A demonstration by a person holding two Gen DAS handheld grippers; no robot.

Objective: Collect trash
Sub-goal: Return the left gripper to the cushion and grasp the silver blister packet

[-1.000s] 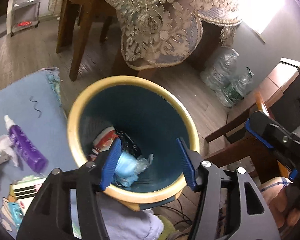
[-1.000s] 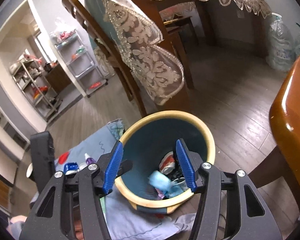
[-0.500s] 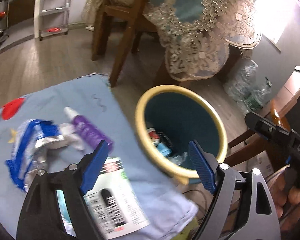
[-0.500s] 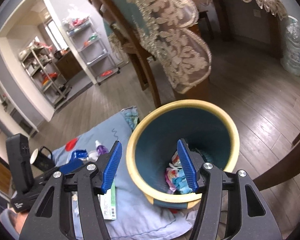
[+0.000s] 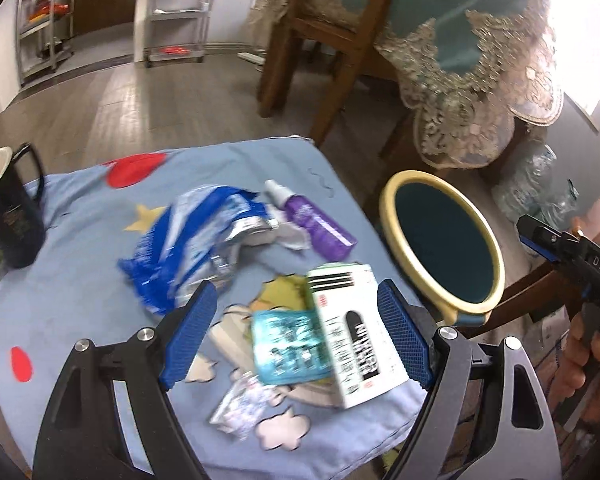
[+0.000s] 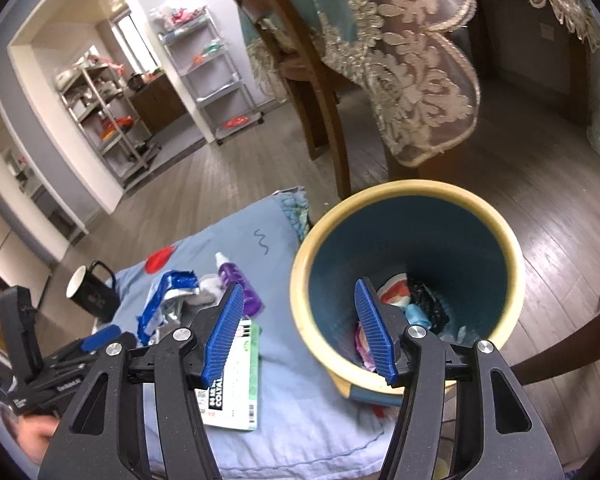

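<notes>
Hovering wide-spread, having just opened, the left hand-held gripper point(image 5: 296, 334) frames the white carton point(image 5: 356, 336) below.

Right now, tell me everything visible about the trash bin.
The trash bin is a round, tapered pail with a thick cream-yellow rim and dark teal inner wall, plastic by the look. It stands upright on the wood floor, hard against the edge of the blue cloth. Crumpled wrappers lie at its bottom, red, white, light blue and black. Neither gripper touches it.
</notes>
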